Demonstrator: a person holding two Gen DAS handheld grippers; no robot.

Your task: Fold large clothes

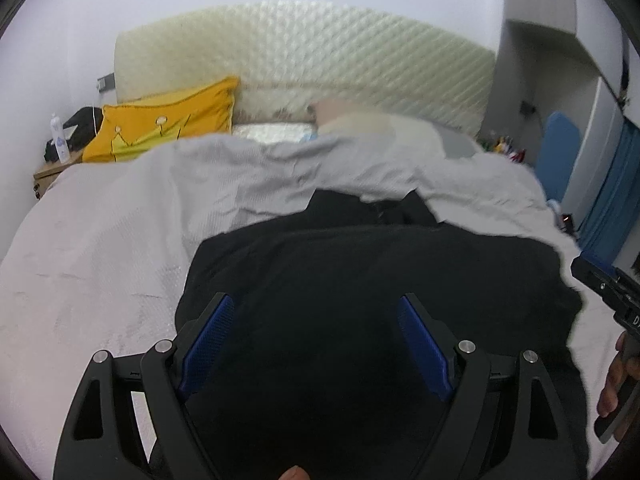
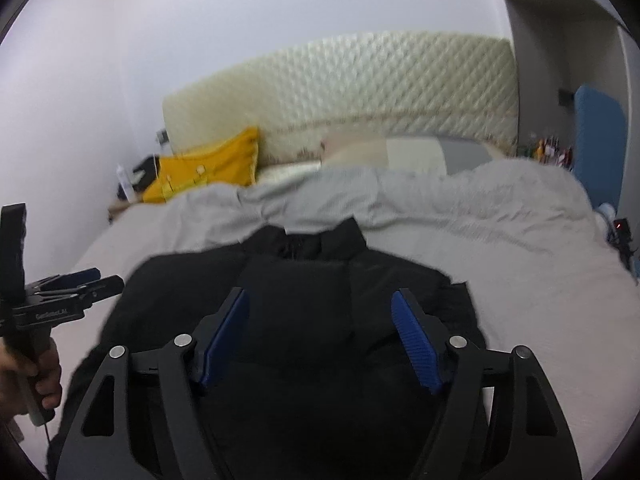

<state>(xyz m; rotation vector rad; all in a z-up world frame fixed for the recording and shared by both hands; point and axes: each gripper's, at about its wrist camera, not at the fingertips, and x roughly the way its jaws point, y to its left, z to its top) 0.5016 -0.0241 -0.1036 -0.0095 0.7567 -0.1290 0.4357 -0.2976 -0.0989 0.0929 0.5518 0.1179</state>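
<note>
A large black jacket (image 1: 372, 280) lies spread on the bed, collar toward the headboard; it also shows in the right wrist view (image 2: 296, 312). My left gripper (image 1: 316, 304) is open above the jacket's near part, blue pads wide apart, holding nothing. My right gripper (image 2: 320, 300) is open above the jacket's middle, below the collar, also empty. The left gripper (image 2: 92, 278) shows at the left of the right wrist view, beside the jacket's left edge. The right gripper's body (image 1: 608, 288) shows at the right edge of the left wrist view.
The bed has a pale cover (image 1: 92, 248) and a rumpled grey blanket (image 1: 248, 176) beyond the jacket. A yellow pillow (image 1: 168, 120) and quilted headboard (image 1: 320, 52) are at the back. A nightstand with a bottle (image 1: 58, 140) stands far left. Blue furniture (image 1: 560, 156) is at right.
</note>
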